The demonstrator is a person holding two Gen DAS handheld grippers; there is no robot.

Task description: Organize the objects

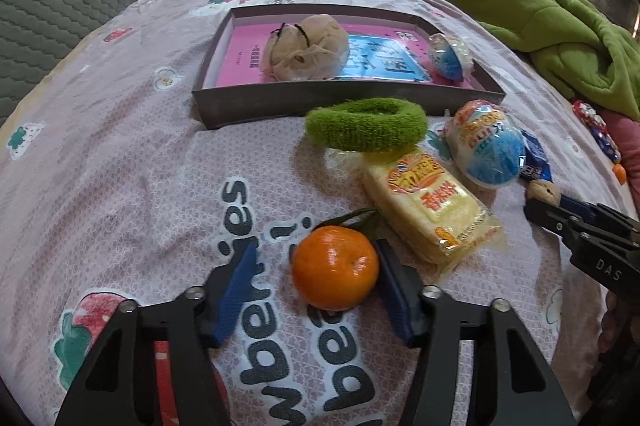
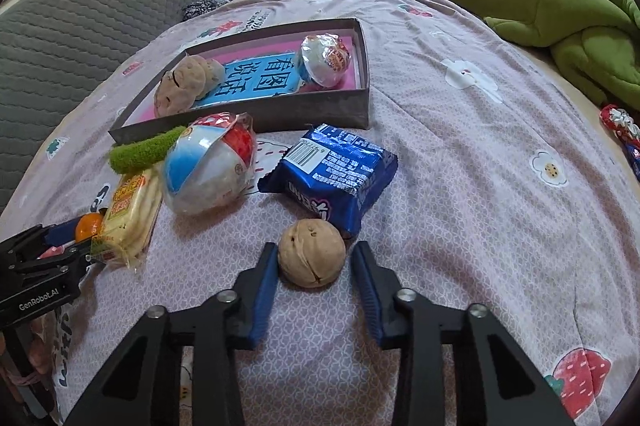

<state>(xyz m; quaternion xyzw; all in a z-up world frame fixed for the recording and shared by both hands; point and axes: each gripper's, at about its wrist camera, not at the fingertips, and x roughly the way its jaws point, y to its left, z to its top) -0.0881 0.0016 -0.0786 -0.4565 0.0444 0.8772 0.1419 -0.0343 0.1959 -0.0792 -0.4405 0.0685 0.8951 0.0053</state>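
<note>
Bare bedsheet (image 2: 460,162) lies right of the walnut (image 2: 311,253) and box (image 2: 320,106).

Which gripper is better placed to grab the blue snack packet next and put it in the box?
Right. The right gripper is open around the walnut, with the blue snack packet just beyond. The left gripper straddles the tangerine, farther away.

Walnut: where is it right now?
In the right wrist view the walnut lies on the bedsheet between the open right gripper's blue pads, just in front of the blue snack packet.
</note>
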